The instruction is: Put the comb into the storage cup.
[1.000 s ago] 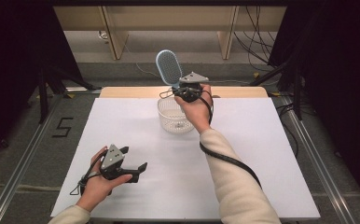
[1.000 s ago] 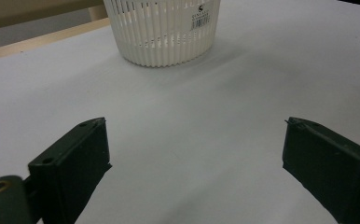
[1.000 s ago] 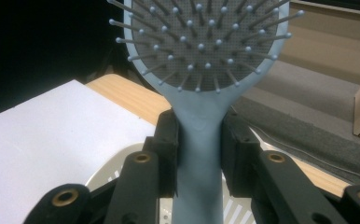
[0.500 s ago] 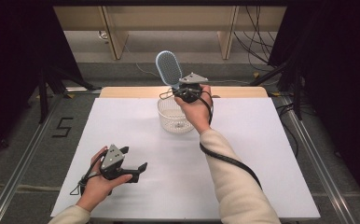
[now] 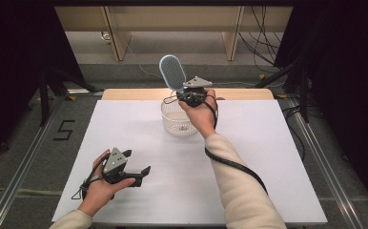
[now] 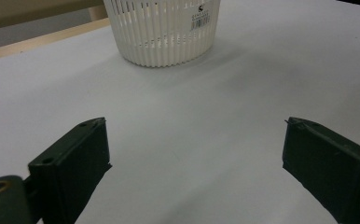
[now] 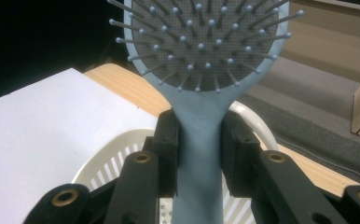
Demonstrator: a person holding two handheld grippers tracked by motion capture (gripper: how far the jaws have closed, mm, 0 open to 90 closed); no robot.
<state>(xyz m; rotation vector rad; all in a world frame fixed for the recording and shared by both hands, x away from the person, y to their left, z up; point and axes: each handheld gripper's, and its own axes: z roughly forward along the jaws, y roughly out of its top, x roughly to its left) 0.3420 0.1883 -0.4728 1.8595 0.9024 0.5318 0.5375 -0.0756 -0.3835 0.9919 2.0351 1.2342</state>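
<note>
Right gripper (image 7: 199, 140): jaws clamped on the handle of a pale blue hairbrush (image 7: 201, 56), one pad on each side of the neck just below the head. Brush stands upright, bristles with small ball tips facing the gripper's camera. In the high view the right gripper (image 5: 184, 95) sits at the far middle of the table, brush (image 5: 172, 72) rising above it and leaning slightly to the left, over the far rim of the basket.

Basket (image 5: 179, 118): white, round, slatted plastic, standing on the white table (image 5: 268, 157) near its far edge, directly under the right hand (image 5: 200, 114). In the right gripper view its rim (image 7: 122, 144) curves just behind and below the jaws.

Left gripper (image 5: 137, 164): jaws spread wide, nothing between them. It rests low at the near left of the table, held in the left hand (image 5: 101, 188), well apart from the basket. In the left gripper view the two black jaws frame bare table, with the basket (image 6: 162, 30) farther off at top, a barcode sticker on its wall.
</note>
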